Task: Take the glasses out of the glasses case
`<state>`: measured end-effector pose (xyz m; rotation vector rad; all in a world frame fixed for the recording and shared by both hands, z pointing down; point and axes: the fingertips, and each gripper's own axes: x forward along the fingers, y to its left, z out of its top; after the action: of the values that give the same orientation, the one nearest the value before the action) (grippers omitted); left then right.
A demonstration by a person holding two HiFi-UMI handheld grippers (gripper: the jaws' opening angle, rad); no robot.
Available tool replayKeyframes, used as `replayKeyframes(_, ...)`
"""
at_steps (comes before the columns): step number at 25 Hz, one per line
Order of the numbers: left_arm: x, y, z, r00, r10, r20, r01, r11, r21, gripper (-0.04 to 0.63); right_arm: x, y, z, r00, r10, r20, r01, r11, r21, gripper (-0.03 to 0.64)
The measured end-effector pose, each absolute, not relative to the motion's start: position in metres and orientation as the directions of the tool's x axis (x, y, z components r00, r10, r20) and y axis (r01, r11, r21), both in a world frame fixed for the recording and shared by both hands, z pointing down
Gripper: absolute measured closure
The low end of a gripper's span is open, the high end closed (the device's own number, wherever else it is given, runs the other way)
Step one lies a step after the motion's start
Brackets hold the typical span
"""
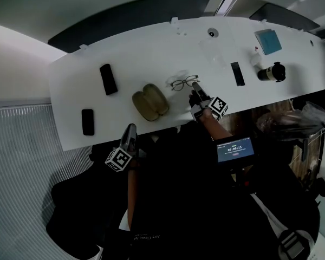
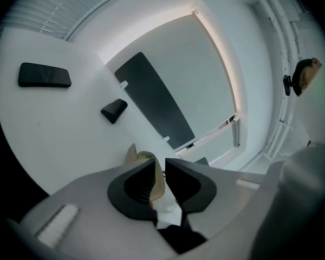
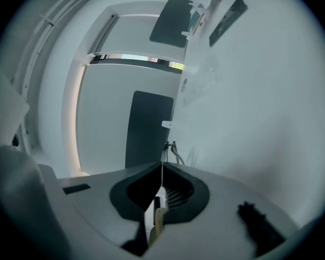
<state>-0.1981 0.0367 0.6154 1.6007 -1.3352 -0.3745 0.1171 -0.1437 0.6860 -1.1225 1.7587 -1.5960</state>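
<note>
- Nearest the wearer, the left gripper (image 1: 131,129) hung at the table's front edge, short of the case. Its jaws were a narrow slit apart and held nothing; the case only showed through the gap.
- Just beyond it, the olive-tan, clamshell glasses case (image 1: 150,102) lay open and empty on the curved white table (image 1: 151,53).
- Right of the case, the right gripper (image 1: 195,86) had its jaws pressed together on one thin wire temple.
- That temple belonged to the dark, thin-rimmed glasses (image 1: 184,83), which were outside the case and just beside it. Whether they rested on the table or hung slightly above it could not be told.
- Farther left, a flat black phone (image 1: 108,79) lay well apart from all this.
- Judged from this, the removal looked nearly complete — the setting-down stage. The next move seemed to call for lowering the frame flat and clear of the case, then parting the jaws gently so the slim temple did not snag.
</note>
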Motion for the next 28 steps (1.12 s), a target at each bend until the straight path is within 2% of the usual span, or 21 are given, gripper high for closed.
replayKeyframes(8,-0.198,0.035,0.617,0.355,-0.879,0.318,-0.555,0.076,0.829,0.531,0.115,-0.141,0.712,-0.522,-0.837,0.165,-0.199,-0.069,-0.978,0.603)
replayKeyframes(21,-0.183,0.029,0.626,0.404,-0.850,0.338,-0.553,0.067,0.830,0.534,0.119,-0.131,0.728,-0.621,-0.742,0.252,-0.243,-0.124,-0.962,0.596)
replayKeyframes(23,-0.182,0.029,0.630,0.405,-0.844,0.352,-0.560,0.075,0.825,0.534,0.116,-0.127,0.730,-0.641,-0.707,0.298,-0.281,-0.144,-0.949,0.591)
replayKeyframes(25,-0.179,0.027,0.633,0.410,-0.836,0.365,-0.566,0.081,0.821,0.526,0.110,-0.118,0.732,-0.679,-0.633,0.371,-0.384,-0.124,-0.915,0.573)
replayKeyframes(28,-0.175,0.022,0.641,0.421,-0.824,0.380,-0.565,0.089,0.820,0.514,0.100,-0.101,0.731,-0.726,-0.498,0.474,-0.552,0.011,-0.834,0.521)
